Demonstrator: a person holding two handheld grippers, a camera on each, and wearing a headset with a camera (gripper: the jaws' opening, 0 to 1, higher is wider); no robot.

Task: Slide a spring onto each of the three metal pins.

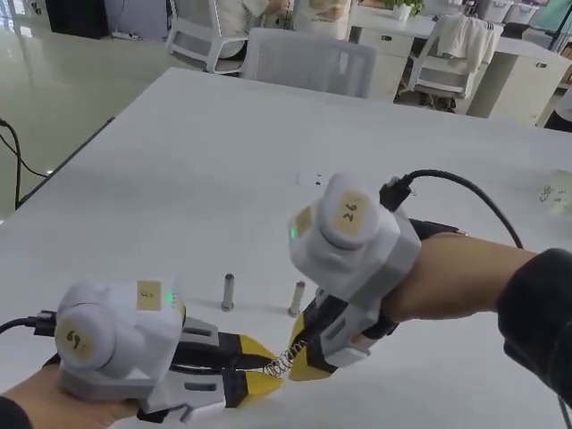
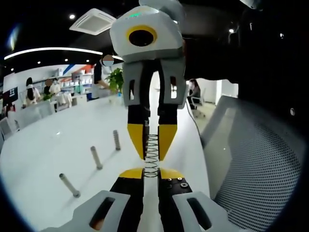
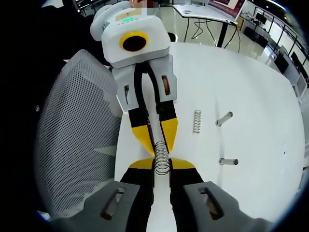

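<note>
We see a thin coiled steel spring [image 1: 284,359] spanning the gap between two sets of yellow-tipped fingers. One end is pinched by the left gripper [image 1: 261,374] and the other by the right gripper [image 1: 304,350]. Both pairs of fingers are clenched on the spring, and the grippers meet tip to tip over the white tabletop [image 1: 223,161].

In the left gripper view, three short grey metal pins [image 2: 96,157] stand upright in a row off to the left of the fingers, all of them bare. The spring [image 2: 151,154] runs straight up from the left gripper [image 2: 151,172] into the right gripper [image 2: 151,145].

In the head view, two of the pins stand just beyond the fingertips, and the nearer one is just beside the right gripper's white body.

In the right gripper view, a second loose spring [image 3: 197,121] lies flat on the table to the right of the fingers, near one pin. A grey mesh chair back [image 3: 72,140] rises on the fingers' other side, at the table's edge.

The person's left hand [image 1: 36,398] holds its gripper low and nearly level, pointing to the right. The right hand [image 1: 438,277], in a dark sleeve [image 1: 541,304], reaches in from the right with the wrist bent. Its gripper tips down and back toward the person.
</note>
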